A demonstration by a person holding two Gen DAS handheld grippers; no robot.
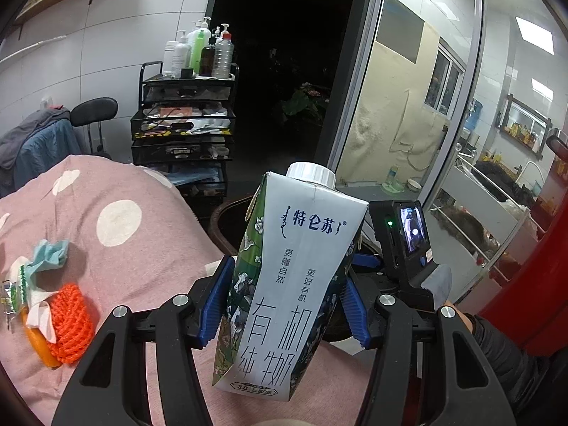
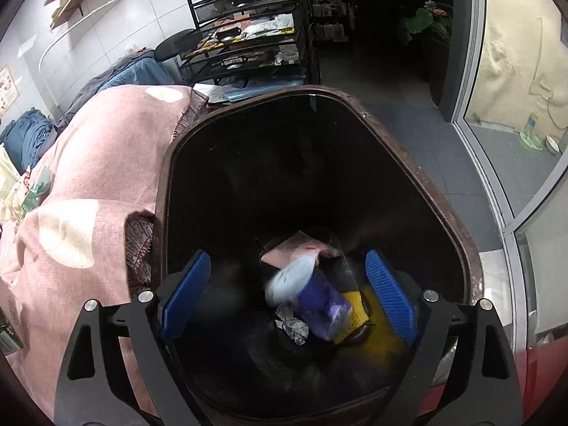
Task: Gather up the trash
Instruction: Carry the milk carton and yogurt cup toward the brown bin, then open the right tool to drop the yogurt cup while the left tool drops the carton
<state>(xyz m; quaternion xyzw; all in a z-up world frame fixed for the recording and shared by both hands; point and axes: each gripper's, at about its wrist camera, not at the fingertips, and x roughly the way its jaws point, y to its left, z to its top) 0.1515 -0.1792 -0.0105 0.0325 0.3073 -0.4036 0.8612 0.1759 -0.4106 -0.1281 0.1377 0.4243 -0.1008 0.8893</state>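
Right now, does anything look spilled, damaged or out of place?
Yes. Yellow stuff is smeared over the bottom of the bin beside the trash. The milk carton in the left hand-held gripper is creased and pinched in.

Pink white-dotted blanket (image 1: 117,191), white-green carton (image 1: 294,277), orange mesh (image 1: 71,323)

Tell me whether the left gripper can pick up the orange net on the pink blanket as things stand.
Probably not yet. The left gripper is shut on the milk carton, so its jaws are full. The orange net lies uncovered on the pink blanket; the carton must go first.
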